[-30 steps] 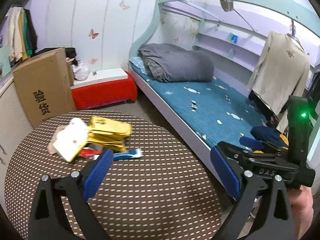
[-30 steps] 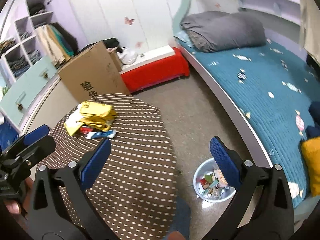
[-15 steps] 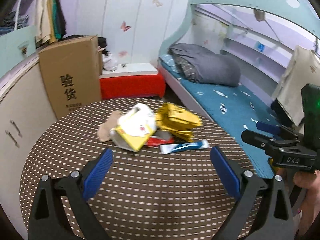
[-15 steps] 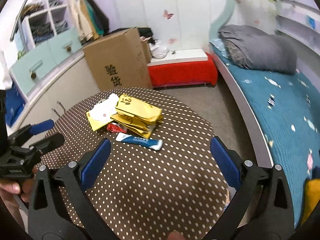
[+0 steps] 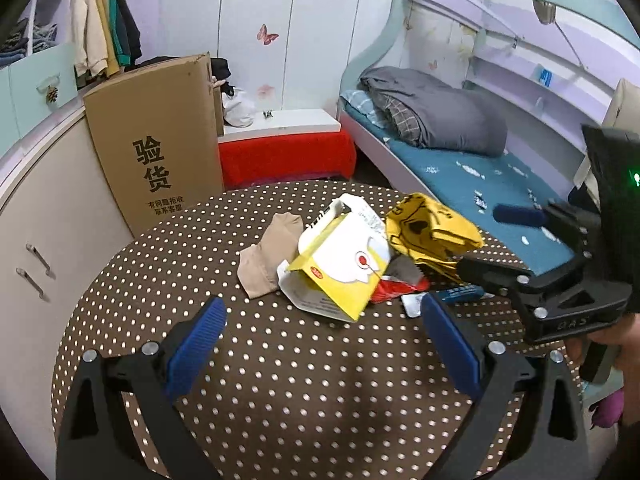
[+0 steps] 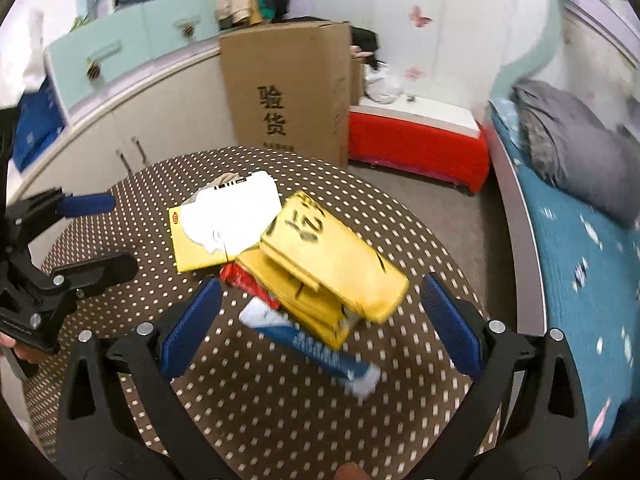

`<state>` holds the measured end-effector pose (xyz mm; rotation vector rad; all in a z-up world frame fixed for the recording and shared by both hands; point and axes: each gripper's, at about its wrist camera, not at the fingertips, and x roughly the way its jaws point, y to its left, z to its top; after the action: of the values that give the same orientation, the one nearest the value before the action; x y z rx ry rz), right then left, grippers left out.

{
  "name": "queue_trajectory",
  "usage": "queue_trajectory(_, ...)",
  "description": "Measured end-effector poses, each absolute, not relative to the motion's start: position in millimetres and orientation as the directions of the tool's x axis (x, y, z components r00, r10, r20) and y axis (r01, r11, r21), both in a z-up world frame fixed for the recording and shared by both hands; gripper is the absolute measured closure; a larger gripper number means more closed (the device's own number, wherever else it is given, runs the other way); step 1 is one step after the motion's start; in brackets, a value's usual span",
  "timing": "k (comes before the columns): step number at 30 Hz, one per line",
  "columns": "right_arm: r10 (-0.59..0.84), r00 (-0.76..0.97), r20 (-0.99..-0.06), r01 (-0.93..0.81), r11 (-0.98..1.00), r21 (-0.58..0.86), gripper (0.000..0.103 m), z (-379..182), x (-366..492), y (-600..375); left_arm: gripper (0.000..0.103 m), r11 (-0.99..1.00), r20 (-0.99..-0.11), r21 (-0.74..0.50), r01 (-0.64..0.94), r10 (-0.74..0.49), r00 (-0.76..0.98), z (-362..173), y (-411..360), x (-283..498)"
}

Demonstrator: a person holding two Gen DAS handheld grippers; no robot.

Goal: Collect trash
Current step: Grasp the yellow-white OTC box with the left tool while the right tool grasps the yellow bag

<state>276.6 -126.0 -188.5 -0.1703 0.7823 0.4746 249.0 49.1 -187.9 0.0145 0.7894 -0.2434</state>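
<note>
A trash pile lies on the round brown dotted table (image 5: 280, 380): a yellow-and-white carton (image 5: 340, 268) (image 6: 224, 220), crumpled yellow packets (image 5: 432, 232) (image 6: 332, 272), a red wrapper (image 5: 396, 286) (image 6: 244, 280), a blue-and-white tube (image 6: 316, 346) (image 5: 460, 292) and a beige sock (image 5: 272, 256). My left gripper (image 5: 320, 340) is open and empty, just short of the carton. My right gripper (image 6: 316, 320) is open and empty, its jaws on either side of the yellow packets and tube. It shows at the right in the left wrist view (image 5: 504, 244).
A tall cardboard box (image 5: 160, 148) (image 6: 288, 88) stands behind the table, beside curved white cabinets (image 5: 36, 232). A red-covered bench (image 5: 288, 156) and a bed with a teal cover (image 5: 480, 176) and grey blanket lie beyond.
Both grippers have moved in toward the pile, which now looks much larger and nearer. The right gripper swung from the floor side over the table. Both stayed open.
</note>
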Motion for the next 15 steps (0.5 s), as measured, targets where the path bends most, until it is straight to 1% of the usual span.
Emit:
queue_trajectory(4,0.339,0.558,-0.757,-0.542,0.840,-0.024,0.006,-204.2,295.6,-109.6,0.007,0.970,-0.719,-0.063,0.234,-0.207,0.664,-195.8,46.9,262.4)
queue_trajectory(7,0.361,0.532,-0.766,-0.573,0.820,-0.012,0.006,-212.1,303.5,-108.3,0.007,0.967,-0.729,-0.051,0.248,-0.206,0.653,-200.8,43.2,271.5)
queue_trajectory(8,0.381,0.519,-0.765,-0.576,0.817,0.016,0.006,-213.6,306.9,-111.0,0.007,0.966,-0.732,-0.044,0.256,-0.206,0.649,-202.4,41.4,273.8)
queue_trajectory(10,0.409,0.515,-0.754,-0.569,0.820,0.056,0.013,-214.6,307.9,-118.2,0.007,0.961,-0.737,-0.019,0.274,-0.199,0.645,-205.0,34.3,279.1)
queue_trajectory(11,0.421,0.512,-0.749,-0.564,0.822,0.077,0.025,-215.1,308.9,-121.6,0.007,0.959,-0.739,-0.009,0.285,-0.199,0.644,-206.0,30.9,281.4)
queue_trajectory(12,0.420,0.517,-0.746,-0.553,0.829,0.083,0.033,-215.7,309.8,-126.9,0.007,0.955,-0.739,-0.002,0.296,-0.201,0.643,-206.6,27.7,283.5)
queue_trajectory(14,0.422,0.524,-0.739,-0.544,0.834,0.091,0.039,-215.8,310.4,-132.1,0.007,0.947,-0.742,0.027,0.321,-0.197,0.641,-209.0,19.2,289.1)
queue_trajectory(15,0.431,0.524,-0.735,-0.541,0.834,0.103,0.040,-215.3,309.7,-136.1,0.007,0.940,-0.746,0.051,0.336,-0.188,0.639,-211.0,14.3,292.3)
